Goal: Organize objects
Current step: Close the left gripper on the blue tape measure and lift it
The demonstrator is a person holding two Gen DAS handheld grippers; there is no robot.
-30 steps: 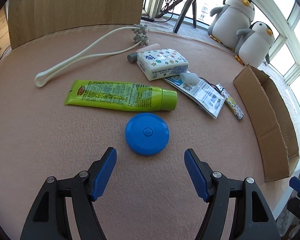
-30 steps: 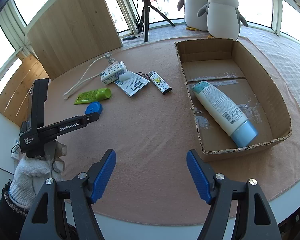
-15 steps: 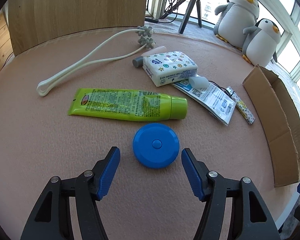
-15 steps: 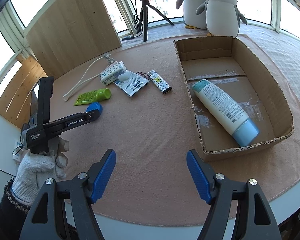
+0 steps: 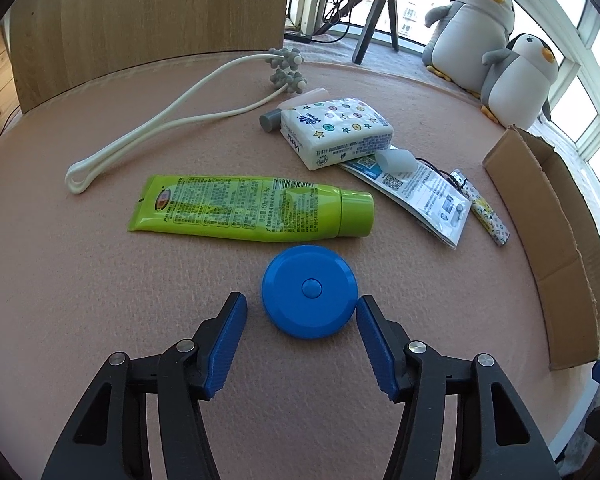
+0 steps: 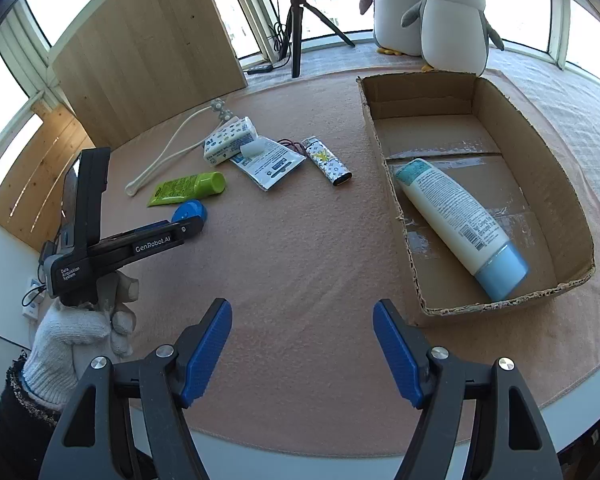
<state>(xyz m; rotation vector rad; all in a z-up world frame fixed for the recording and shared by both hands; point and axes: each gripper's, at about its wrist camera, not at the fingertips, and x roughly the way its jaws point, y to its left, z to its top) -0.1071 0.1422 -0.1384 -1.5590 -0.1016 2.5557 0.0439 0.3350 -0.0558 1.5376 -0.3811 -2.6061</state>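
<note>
Your left gripper point(image 5: 300, 312) is spread wide around the blue disc point(image 5: 309, 291), its ribbed blue pads flanking the rim without a firm pinch. The disc lies flat on the pink felt table cover point(image 5: 80, 300), just in front of the green tube point(image 5: 252, 208) and well away from the cardboard box point(image 6: 540, 184). I judge the main risk to be slippage: the disc is a low, smooth, hard plastic puck with a rounded edge, so if you close too high it could squirt out forward into the tube. The tube's glossy, squashy body sits close enough that a forward nudge could catch its cap.

Your right gripper point(image 6: 302, 340) hangs open and empty over the felt nearer you than the box. Inside the box lies a white bottle point(image 6: 456, 220) with a pale blue cap, on a taped corrugated floor.
</note>
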